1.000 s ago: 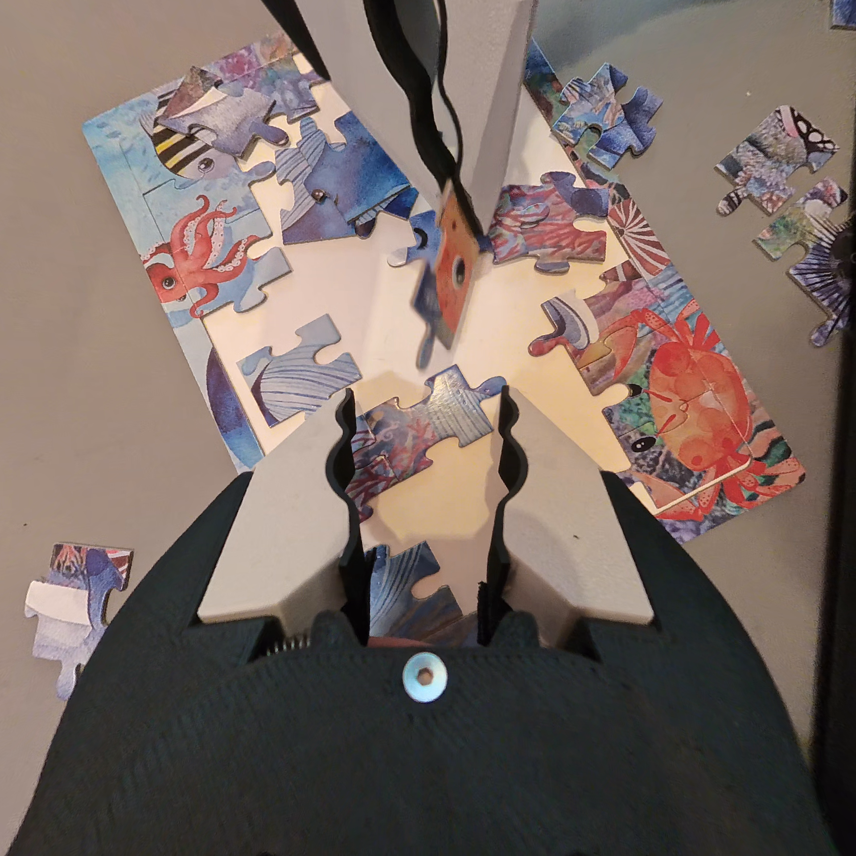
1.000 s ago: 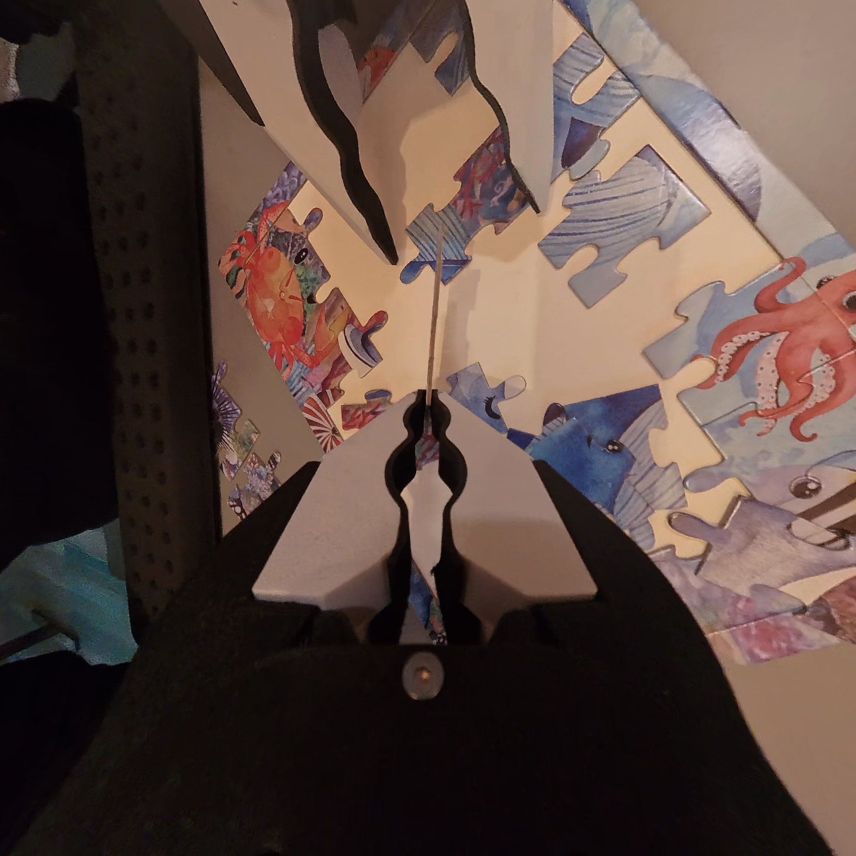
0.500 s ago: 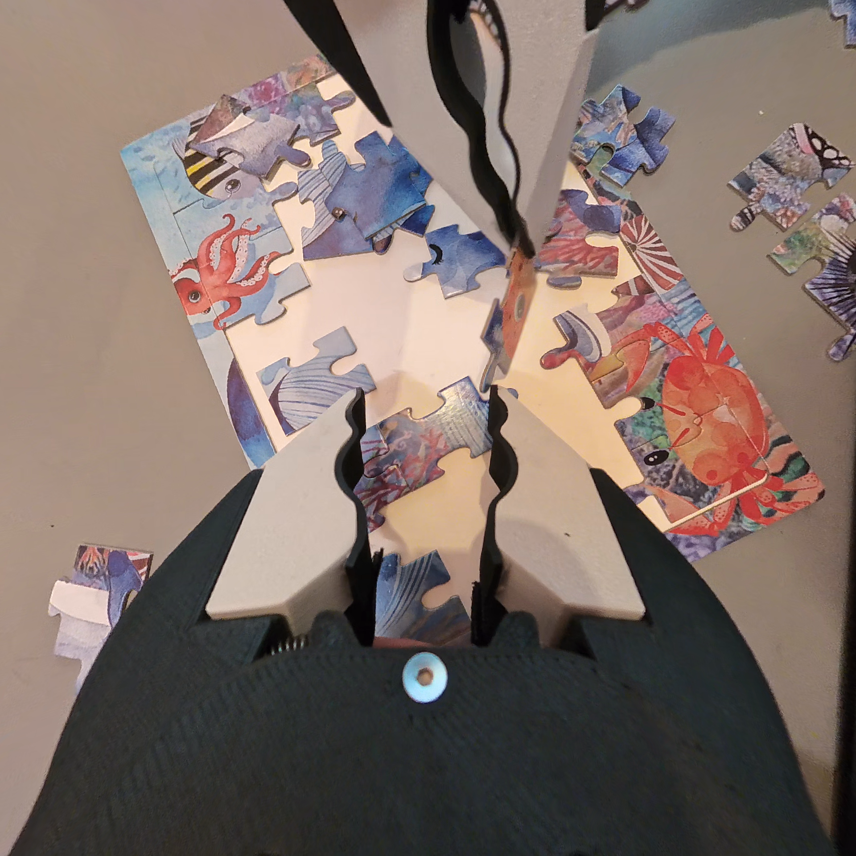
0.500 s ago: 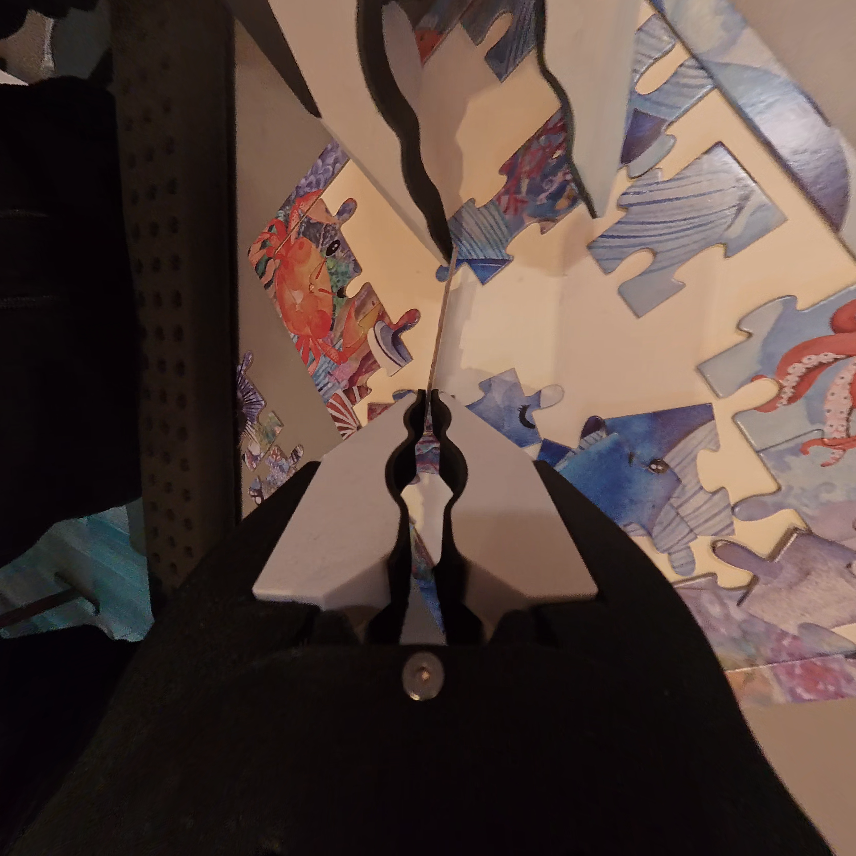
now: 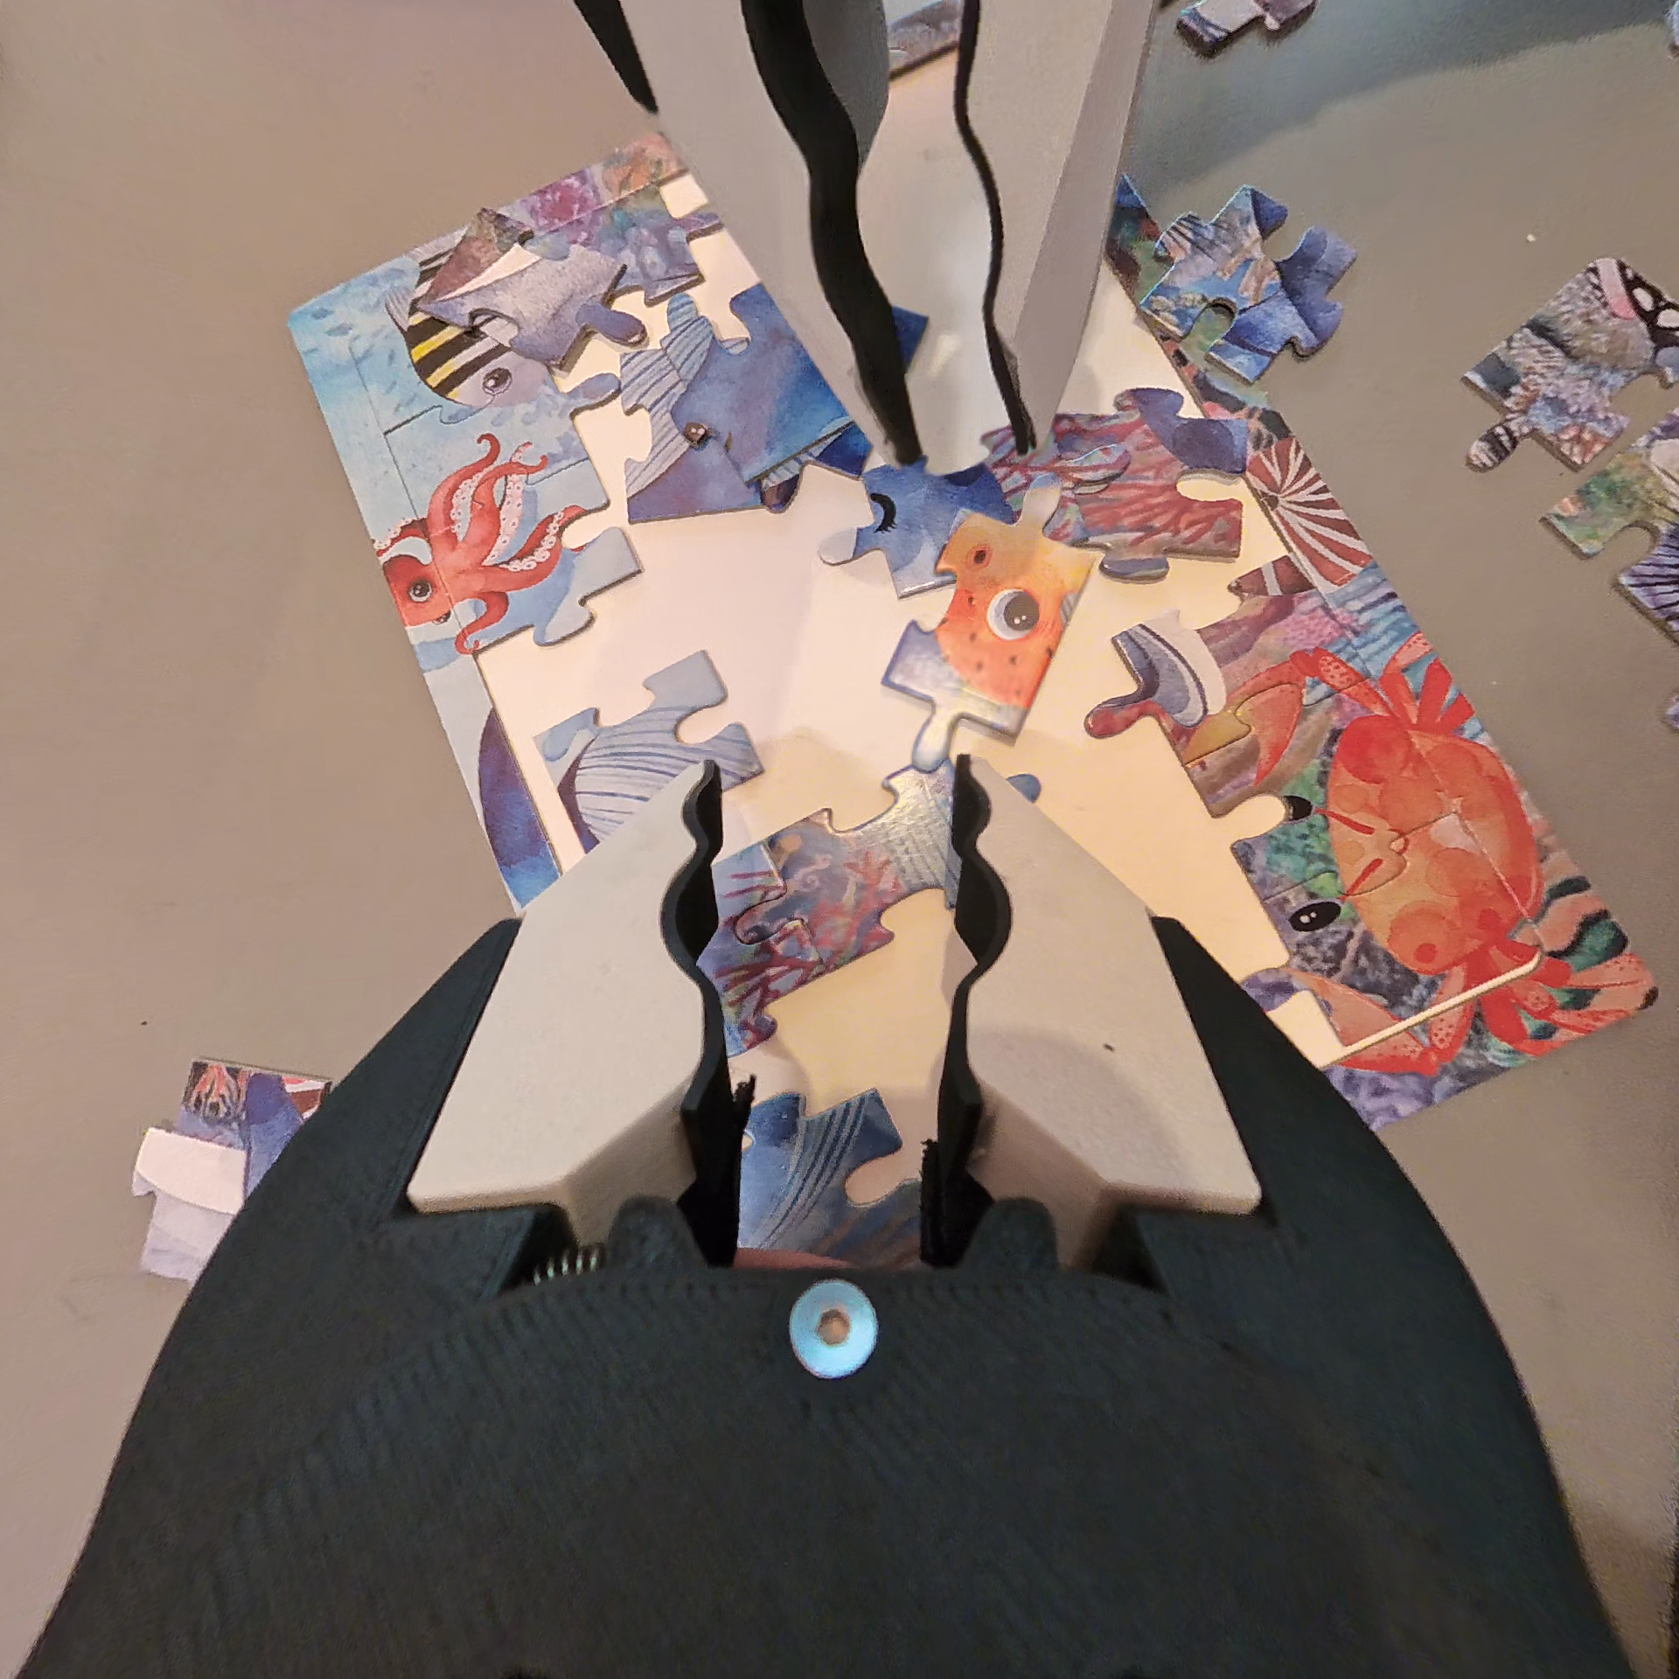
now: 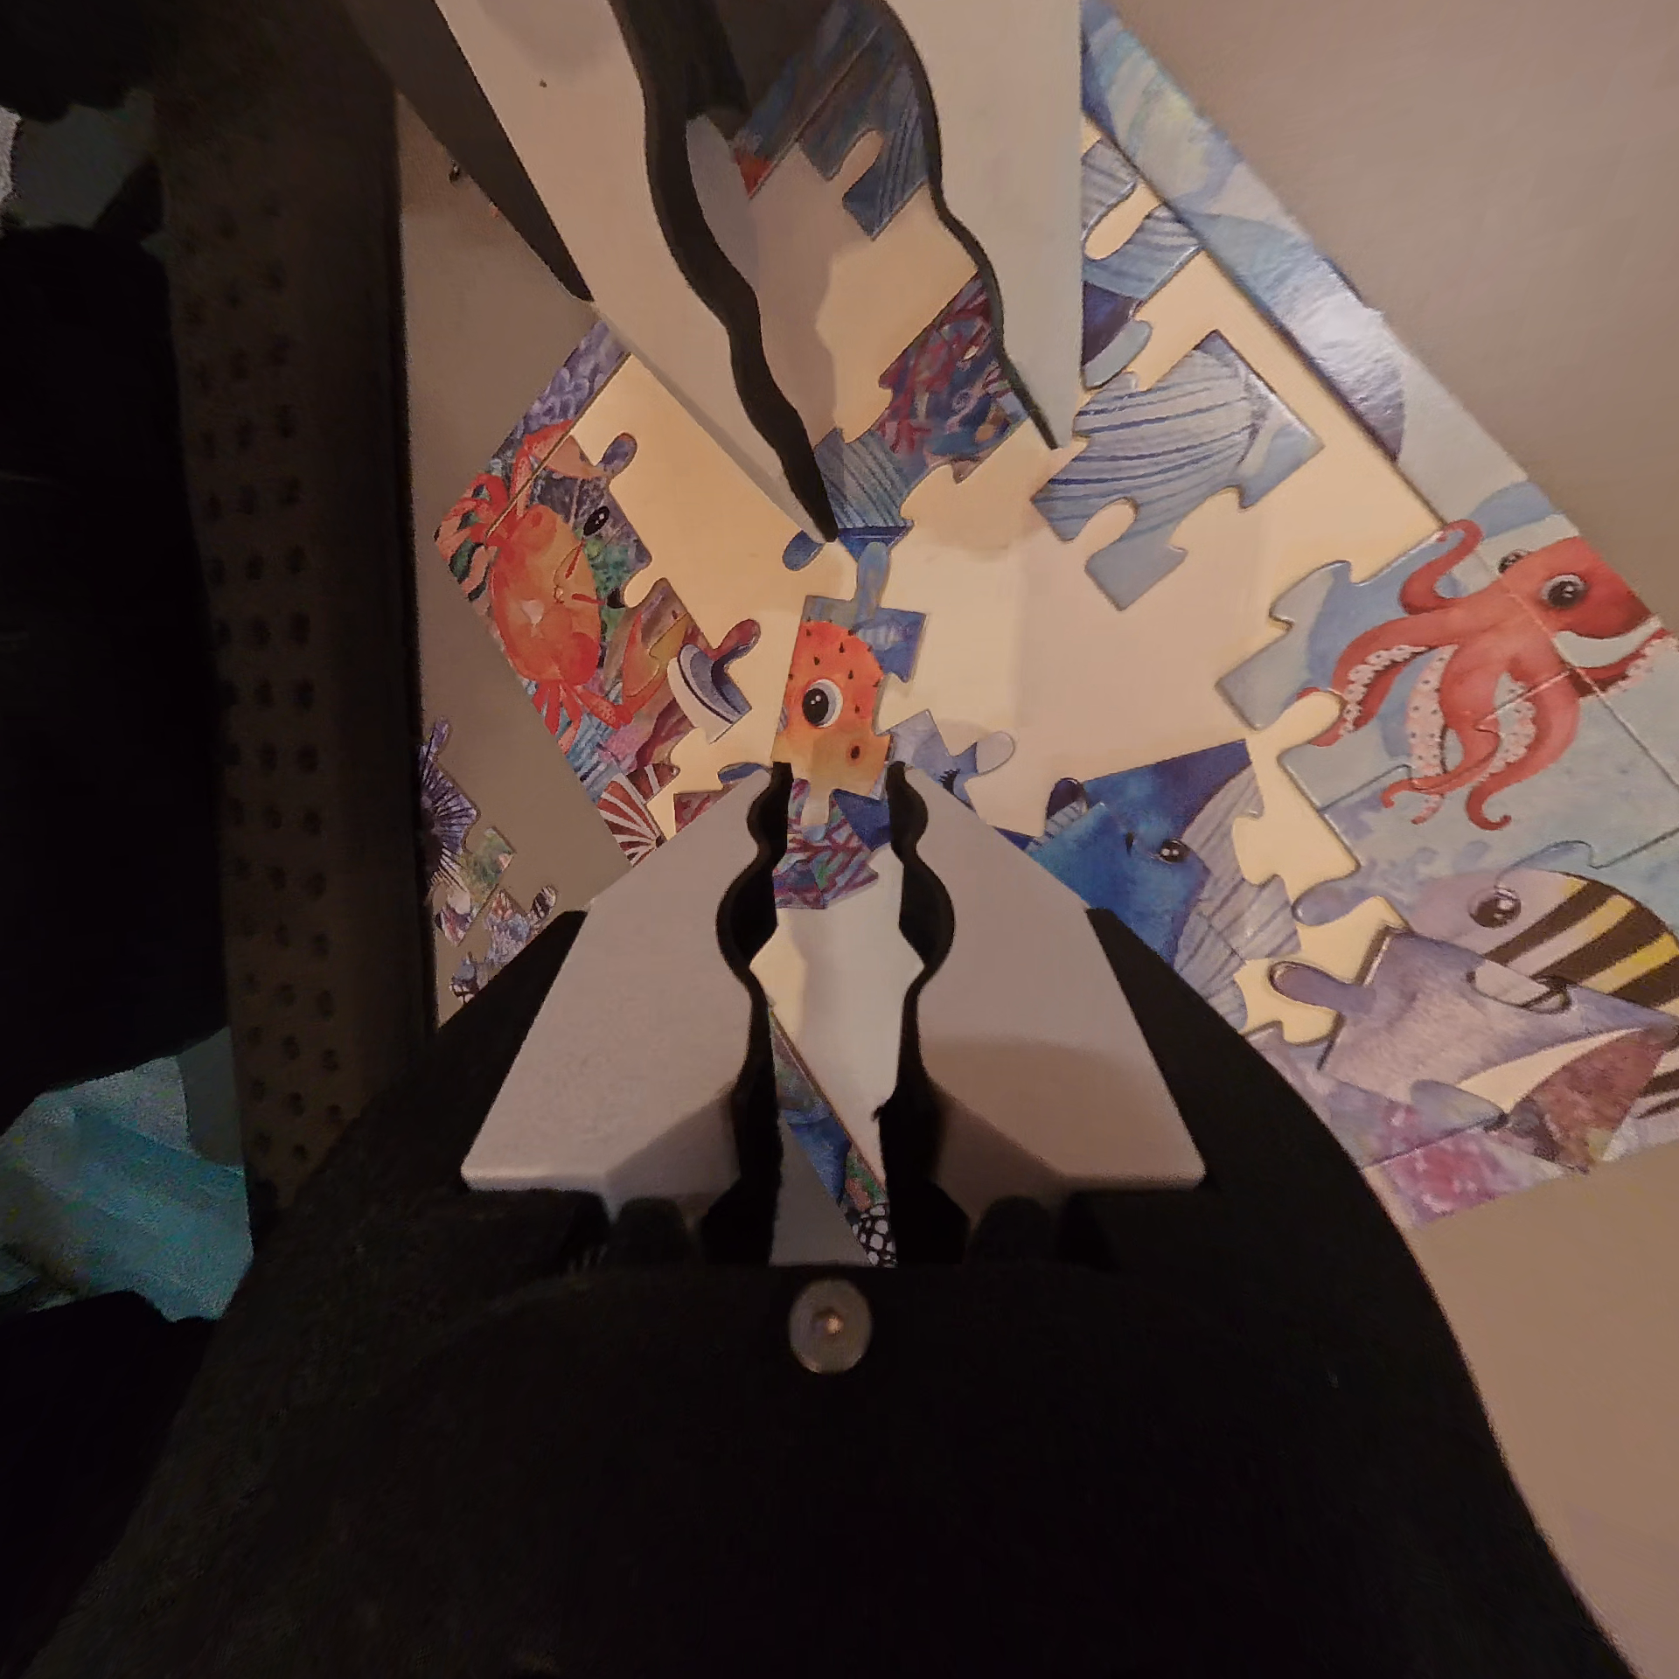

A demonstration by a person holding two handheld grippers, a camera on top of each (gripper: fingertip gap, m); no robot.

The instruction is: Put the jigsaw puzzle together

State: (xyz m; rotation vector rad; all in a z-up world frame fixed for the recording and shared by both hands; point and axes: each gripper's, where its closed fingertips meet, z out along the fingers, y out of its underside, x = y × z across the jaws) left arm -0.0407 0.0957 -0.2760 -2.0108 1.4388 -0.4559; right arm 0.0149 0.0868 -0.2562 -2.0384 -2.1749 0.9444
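Note:
The puzzle tray (image 5: 772, 618) lies on the grey table with octopus (image 5: 481, 536) and crab (image 5: 1426, 863) pieces set along its edges. An orange fish piece (image 5: 999, 627) lies flat near the tray's middle; it also shows in the right wrist view (image 6: 831, 700). My right gripper (image 6: 838, 772) is open and empty, its tips just behind that piece; it enters the left wrist view from the top (image 5: 968, 445). My left gripper (image 5: 836, 781) is open and empty above a coral-and-blue piece (image 5: 836, 872). It hangs at the top of the right wrist view (image 6: 936, 486).
Loose pieces lie on the table right of the tray (image 5: 1563, 363) and behind it (image 5: 1245, 273). One piece with peeled white paper (image 5: 227, 1136) lies at the left. A dark perforated panel (image 6: 291, 545) and a teal cloth (image 6: 109, 1181) stand beside the table. One gripper's finger ends stand about 7 cm off the other's.
My right gripper held the orange fish piece on edge, lowered it toward the tray and opened. The piece now lies flat. My left gripper stayed open over the coral piece.

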